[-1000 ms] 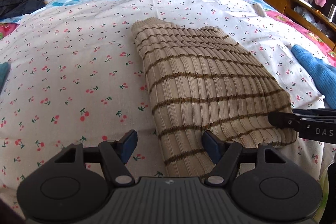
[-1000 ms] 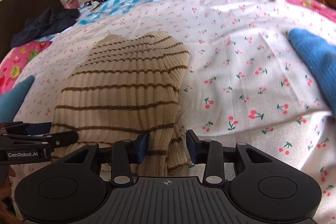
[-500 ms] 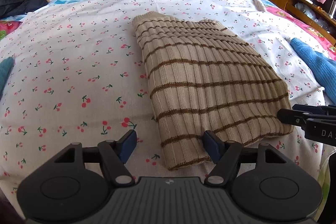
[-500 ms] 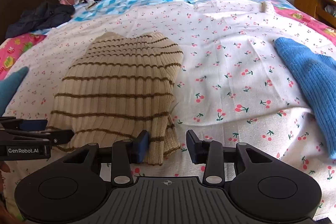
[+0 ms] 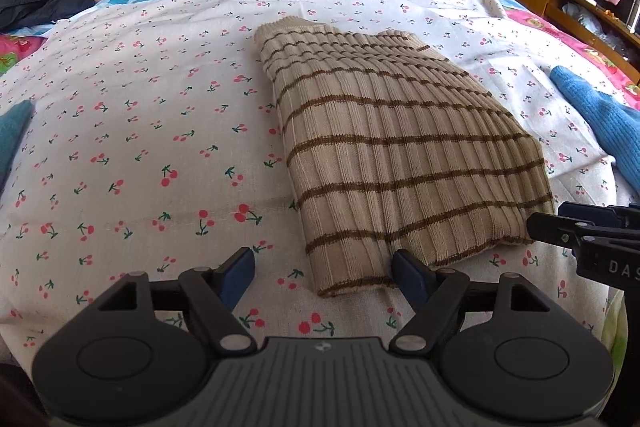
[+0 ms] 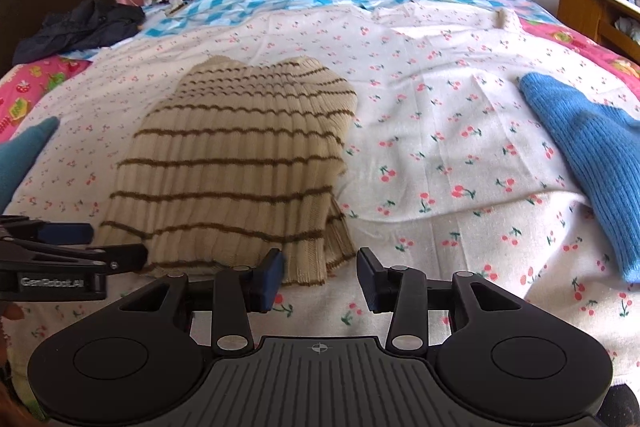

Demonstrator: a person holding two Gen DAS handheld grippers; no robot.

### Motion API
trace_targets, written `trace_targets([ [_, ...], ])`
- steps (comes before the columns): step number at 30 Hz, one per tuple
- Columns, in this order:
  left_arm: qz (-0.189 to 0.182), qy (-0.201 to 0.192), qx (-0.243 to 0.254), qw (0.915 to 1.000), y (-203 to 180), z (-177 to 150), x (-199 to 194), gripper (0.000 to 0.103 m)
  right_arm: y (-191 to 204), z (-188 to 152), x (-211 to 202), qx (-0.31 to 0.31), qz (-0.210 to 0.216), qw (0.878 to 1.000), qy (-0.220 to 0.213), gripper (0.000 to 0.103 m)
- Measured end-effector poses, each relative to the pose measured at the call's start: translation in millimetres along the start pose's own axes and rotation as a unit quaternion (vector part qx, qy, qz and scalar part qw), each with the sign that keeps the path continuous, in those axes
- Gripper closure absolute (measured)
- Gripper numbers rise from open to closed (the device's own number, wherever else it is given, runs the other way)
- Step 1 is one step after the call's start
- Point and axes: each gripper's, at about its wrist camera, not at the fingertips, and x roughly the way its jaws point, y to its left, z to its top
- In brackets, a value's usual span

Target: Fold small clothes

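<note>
Since the earlier frame both grippers had drawn back toward the near edge of the bed, so that the sweater's hem, formerly between or under the pads, lay clear in front of them.

Bed sheet (image 5: 120, 155): white, cherry-printed, covering most of both views; bears all items listed.

Striped sweater (image 5: 392, 155): beige ribbed knit with brown bands, folded to a compact oblong, lying flat near the middle of the sheet, its hem toward the cameras. One narrower layer protruded at the near corner.

Blue knit garment (image 6: 588, 163): on the sheet to the right, well apart from the sweater, not yet folded.

Teal cloth (image 6: 24, 155): at the left edge, partly out of view.

Left gripper (image 5: 322, 273): jaws wide and opening, the sweater's near corner ahead of and between the pads, none pressing it; nothing held.

Right gripper (image 6: 320, 277): jaws moderately apart and opening, the protruding corner just ahead, no contact; nothing held.

Judgement: release of the folded piece appeared the step in hand. Done well, the pads should clear the hem fully before lifting away, lest a rib catch and drag the fold open; the protruding layer might merit tucking flush.
</note>
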Motion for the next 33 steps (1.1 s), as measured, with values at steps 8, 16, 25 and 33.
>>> trace_targets([
  [8, 0.006, 0.004, 0.000, 1.0000, -4, -6, -5, 0.021, 2, -5, -12, 0.020, 0.016, 0.999, -0.021, 0.063],
  [16, 0.021, 0.009, 0.009, 0.9997, -11, -10, -8, 0.019, 9, -10, -11, 0.017, 0.025, 0.999, -0.013, 0.062],
  [25, 0.024, 0.010, 0.004, 0.9997, -12, -11, -10, 0.018, 23, -14, -19, -0.011, 0.025, 0.999, -0.031, 0.057],
  [33, 0.030, 0.014, 0.014, 0.9994, -15, -12, -10, 0.016, 29, -16, -17, -0.025, 0.024, 0.999, -0.024, 0.051],
])
